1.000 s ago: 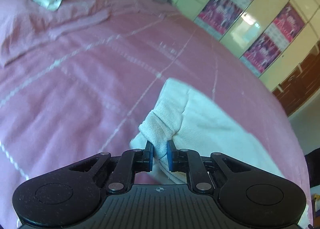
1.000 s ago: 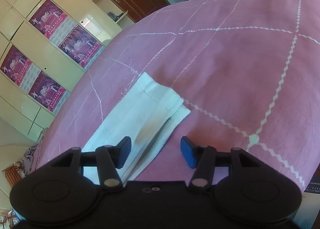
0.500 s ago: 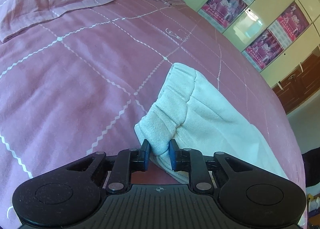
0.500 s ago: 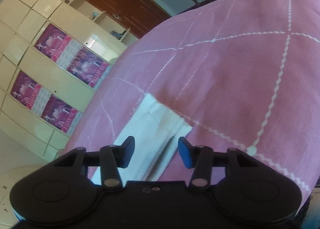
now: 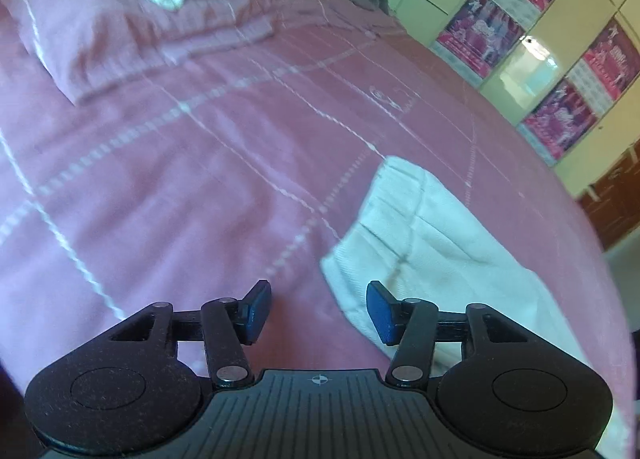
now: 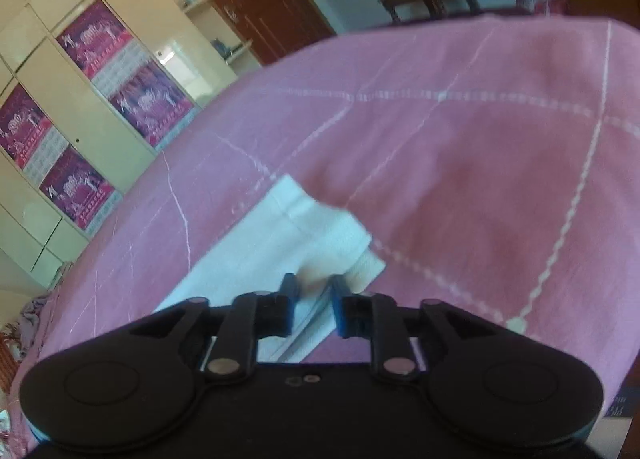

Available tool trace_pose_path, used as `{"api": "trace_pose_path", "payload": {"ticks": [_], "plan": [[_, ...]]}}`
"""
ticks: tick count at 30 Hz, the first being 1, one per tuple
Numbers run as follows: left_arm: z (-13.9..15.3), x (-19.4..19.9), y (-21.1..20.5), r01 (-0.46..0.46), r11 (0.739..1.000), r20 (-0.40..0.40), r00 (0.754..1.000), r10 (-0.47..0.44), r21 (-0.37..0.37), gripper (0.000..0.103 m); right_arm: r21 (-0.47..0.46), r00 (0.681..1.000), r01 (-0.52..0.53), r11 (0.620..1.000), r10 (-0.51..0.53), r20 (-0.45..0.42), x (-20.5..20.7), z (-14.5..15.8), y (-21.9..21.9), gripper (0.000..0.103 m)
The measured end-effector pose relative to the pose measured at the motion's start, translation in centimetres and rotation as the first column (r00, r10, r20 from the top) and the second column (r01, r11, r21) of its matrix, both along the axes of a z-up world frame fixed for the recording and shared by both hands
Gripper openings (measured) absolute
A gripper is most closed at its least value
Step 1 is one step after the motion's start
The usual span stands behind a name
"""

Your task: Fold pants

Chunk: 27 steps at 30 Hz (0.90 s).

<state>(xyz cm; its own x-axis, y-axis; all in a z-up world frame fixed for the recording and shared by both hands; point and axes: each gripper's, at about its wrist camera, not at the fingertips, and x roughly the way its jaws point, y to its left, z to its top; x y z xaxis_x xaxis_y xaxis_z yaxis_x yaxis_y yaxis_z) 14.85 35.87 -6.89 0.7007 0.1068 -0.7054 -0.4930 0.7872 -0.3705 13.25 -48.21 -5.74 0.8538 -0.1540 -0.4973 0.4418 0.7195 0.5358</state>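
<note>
Left tool (image 5: 318, 309) now spread wide, waistband released; white pants (image 5: 424, 235) lie on the pink bed (image 5: 168, 187). Right tool (image 6: 313, 301) has pinched the hem end (next fold likely starts here).

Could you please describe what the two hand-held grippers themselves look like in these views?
Both are matte black plastic. The left hand-held gripper and right hand-held gripper each have blue finger pads, silver pivot pins, rounded side lobes with circular recesses, and a ribbed body. The left shows a small crosshair mark. No cables or sleeves appear.
</note>
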Motion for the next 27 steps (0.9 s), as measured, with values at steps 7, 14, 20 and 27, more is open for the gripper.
{"api": "trace_pose_path", "payload": {"ticks": [7,14,20,27], "plan": [[6.1,8.1,-10.7,0.365,0.918,0.139,0.912,-0.386,0.156,0.052,-0.180,0.945,-0.319,0.930,0.327,0.012,5.2,4.5,8.2,0.026],[2.8,15.8,-19.6,0.512,0.836,0.061,0.845,-0.532,0.196,0.052,-0.233,0.709,-0.695,0.680,0.702,-0.067,15.0,3.6,26.4,0.025],[-0.3,17.1,-20.9,0.533,0.820,-0.115,0.846,-0.521,0.210,0.053,-0.242,0.604,-0.797,0.554,0.708,-0.367,19.7,-1.2,35.1,0.024],[2.0,18.1,-18.8,0.470,0.837,-0.020,0.875,-0.485,0.278,0.053,-0.303,0.599,-0.791,0.531,0.774,-0.208,20.1,3.4,38.7,0.033]]}}
